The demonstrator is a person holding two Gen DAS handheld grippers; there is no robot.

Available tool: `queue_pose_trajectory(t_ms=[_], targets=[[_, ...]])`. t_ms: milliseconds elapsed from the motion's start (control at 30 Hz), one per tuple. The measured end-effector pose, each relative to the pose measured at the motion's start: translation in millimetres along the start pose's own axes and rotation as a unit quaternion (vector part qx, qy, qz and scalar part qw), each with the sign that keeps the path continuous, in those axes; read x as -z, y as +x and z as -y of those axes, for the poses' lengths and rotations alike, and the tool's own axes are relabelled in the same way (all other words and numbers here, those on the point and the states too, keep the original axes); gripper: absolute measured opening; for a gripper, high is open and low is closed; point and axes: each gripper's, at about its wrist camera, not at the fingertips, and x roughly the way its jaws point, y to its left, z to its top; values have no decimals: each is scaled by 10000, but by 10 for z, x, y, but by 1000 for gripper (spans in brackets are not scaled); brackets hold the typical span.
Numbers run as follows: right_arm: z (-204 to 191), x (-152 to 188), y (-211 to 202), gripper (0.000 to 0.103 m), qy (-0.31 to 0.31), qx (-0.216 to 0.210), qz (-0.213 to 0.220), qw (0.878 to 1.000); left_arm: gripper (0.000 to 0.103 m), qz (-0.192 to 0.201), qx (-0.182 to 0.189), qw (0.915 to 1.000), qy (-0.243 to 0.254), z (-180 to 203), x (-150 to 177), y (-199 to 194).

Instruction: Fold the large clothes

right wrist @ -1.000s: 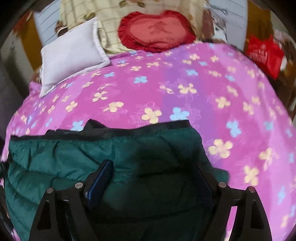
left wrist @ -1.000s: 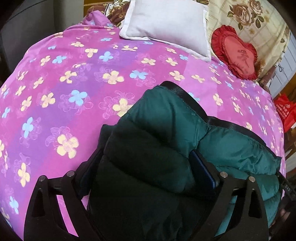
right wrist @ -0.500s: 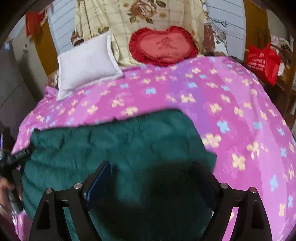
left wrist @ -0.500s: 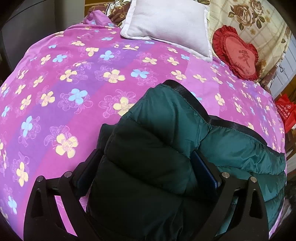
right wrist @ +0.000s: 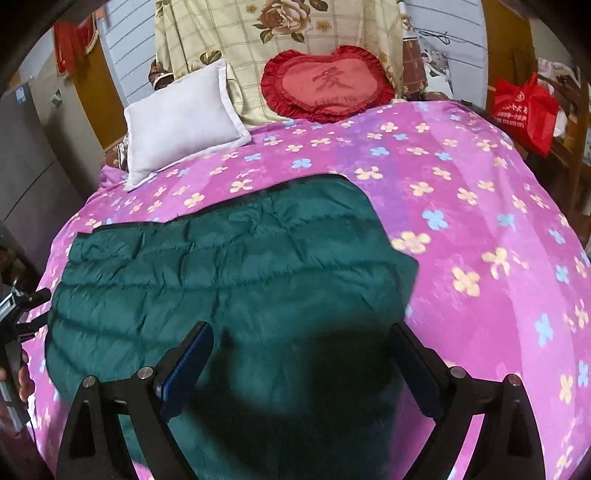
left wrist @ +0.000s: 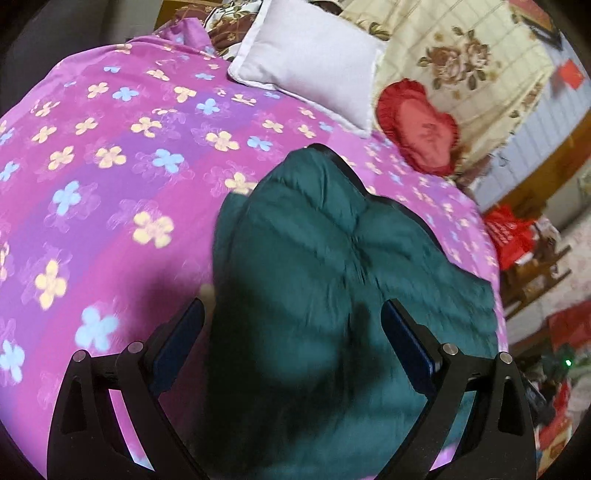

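A dark green quilted puffer garment lies folded flat on the pink flowered bedspread, with a black edge along its far side. It also shows in the left wrist view. My left gripper is open and hovers above the garment's left part, holding nothing. My right gripper is open and hovers above the garment's near right part, holding nothing. The left gripper's body shows at the left edge of the right wrist view.
A white pillow, a red heart cushion and a floral cream blanket sit at the head of the bed. A red bag stands beside the bed on the right. A grey cabinet is on the left.
Both grippers let go of the green garment and lifted up and back. The garment now lies flatter and spread on the bed.
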Motion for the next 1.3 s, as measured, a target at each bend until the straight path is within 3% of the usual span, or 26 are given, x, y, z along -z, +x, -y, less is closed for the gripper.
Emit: queue_pose_trajectory(t_ms=[233,500,700,867,900,1033,1100,1133,1300], targets=[[409,125,66,94,662,-194,-59,9976,97,-196,174,9994,-216,-250,185,40],[628,97,385,103,952,-734,-235,9925,100,-359,753,9948,-579,-416,252,313],[715,34,675,103,1031,-1394,-417,9840,102,-250,679,9969,-317,-326,234,393],[556,-21,753,103,662,-1544,-564,9842,102,-452,883,9947,-262,-251,176,500],[505,-12,748,98,623,-1633,-573,9829,94,-542,993,9932,-257,-237,178,510],[403,28,610,61,631,-1838,-392,9801,73,-493,1087,9925,-259,-179,226,433],[351,56,451,50,617,-1840,-239,9807,57,-387,1146,9925,-172,-152,240,311],[347,67,380,45,586,-1861,-187,9806,54,-350,1160,9926,-125,-138,242,251],[179,146,-156,37,348,-2029,110,9785,42,-330,1351,9903,49,-80,302,-114]])
